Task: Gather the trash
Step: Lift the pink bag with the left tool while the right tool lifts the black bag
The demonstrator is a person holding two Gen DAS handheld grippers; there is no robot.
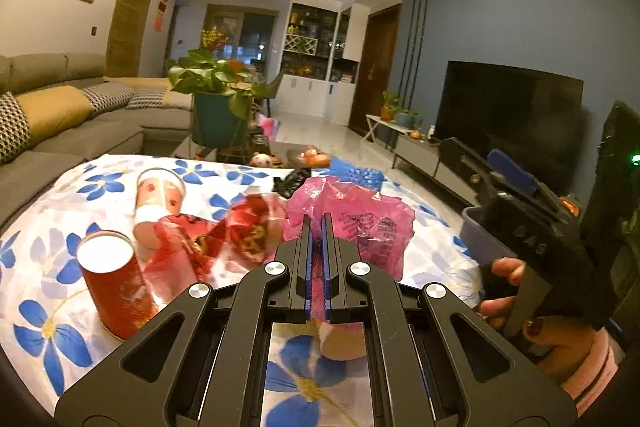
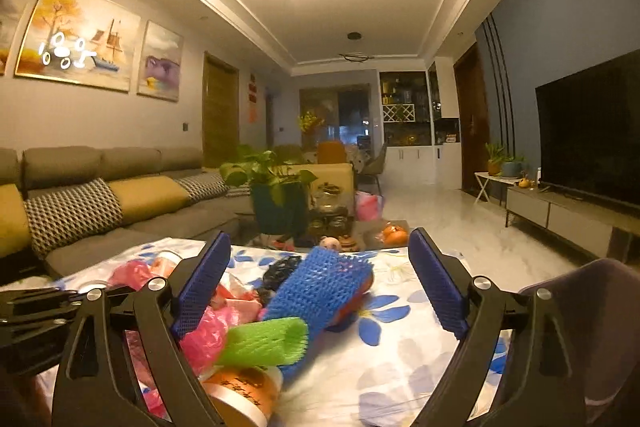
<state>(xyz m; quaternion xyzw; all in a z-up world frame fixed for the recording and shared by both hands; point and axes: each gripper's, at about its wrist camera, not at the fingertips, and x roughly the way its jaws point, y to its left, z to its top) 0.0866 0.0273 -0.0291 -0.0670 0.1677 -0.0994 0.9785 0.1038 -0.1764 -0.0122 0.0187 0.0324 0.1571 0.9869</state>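
my left gripper (image 1: pixel 317 223) pinches the pink plastic bag (image 1: pixel 352 215) on the floral tablecloth (image 2: pixel 400 359), my right gripper (image 2: pixel 320 283) gapes empty, the blue foam net (image 2: pixel 320 291) dead ahead between its fingers, lying lengthwise.

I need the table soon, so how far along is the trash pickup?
Nothing looks finished. The left hand-held gripper is shut on a pink plastic bag; the right hand-held gripper is open and empty. Paper cups, red wrappers and blue foam netting remain on the table.
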